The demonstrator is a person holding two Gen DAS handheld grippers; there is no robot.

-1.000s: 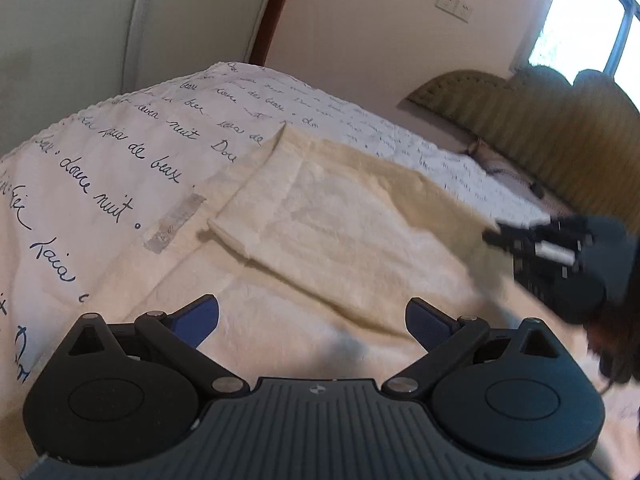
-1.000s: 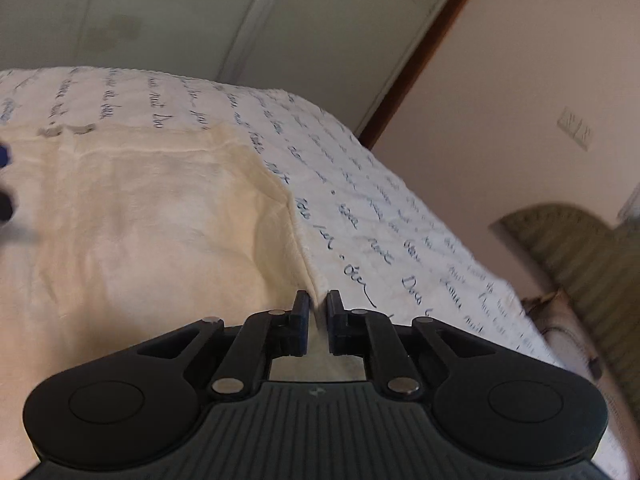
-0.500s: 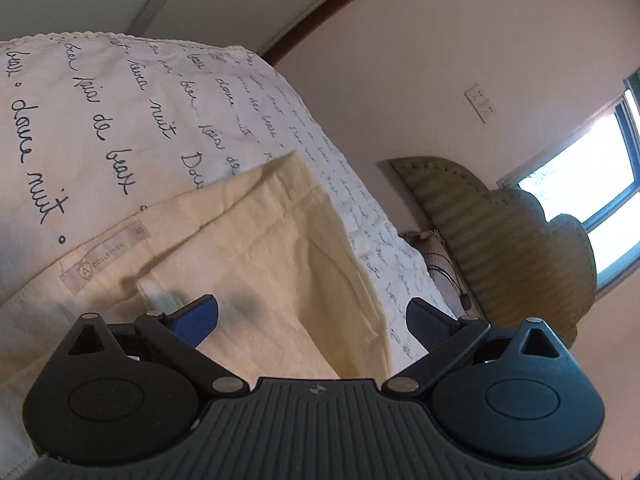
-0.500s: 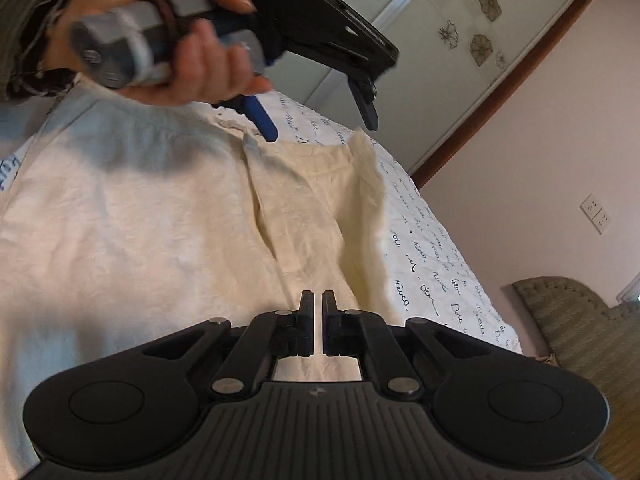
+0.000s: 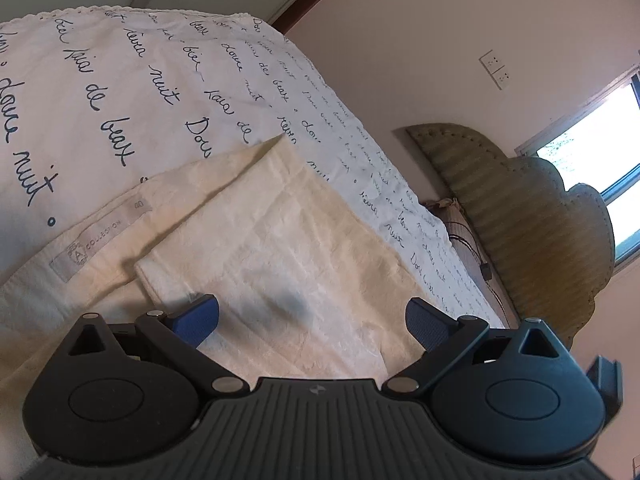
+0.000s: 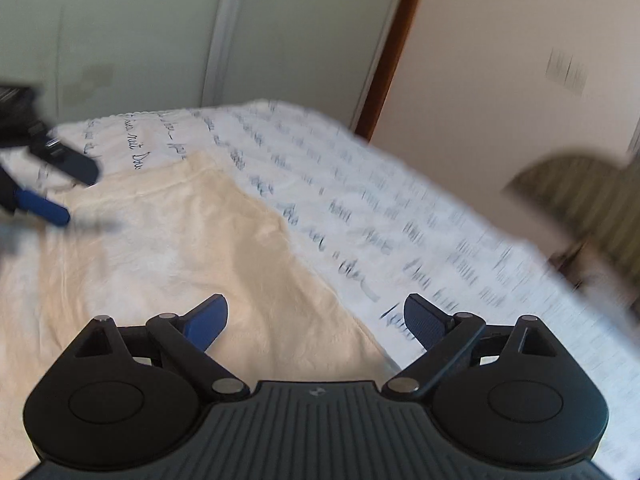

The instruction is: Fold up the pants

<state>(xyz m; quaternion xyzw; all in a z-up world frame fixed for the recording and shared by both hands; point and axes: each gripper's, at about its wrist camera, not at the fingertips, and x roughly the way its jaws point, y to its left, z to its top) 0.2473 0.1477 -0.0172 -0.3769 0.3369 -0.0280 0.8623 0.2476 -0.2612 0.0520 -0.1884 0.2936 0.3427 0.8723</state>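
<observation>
Broadly, the bed [image 5: 120, 92], under a white cover with handwriting print, carries the cream pants [image 5: 280, 248], lying partly folded with the label exposed. They look light, limp and wrinkle-prone; hems or folded corners seem the best holds. The left hand-held gripper [image 5: 312, 320] hovers wide open, empty. The right hand-held gripper [image 6: 316, 316] has just been opening, nothing between its jaws.

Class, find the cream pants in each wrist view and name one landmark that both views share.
Left wrist: cream pants fill centre and lower left, brand label at left.
Right wrist: cream pants fill centre-left.
Shared landmark: the script-printed bedspread beneath them.
</observation>
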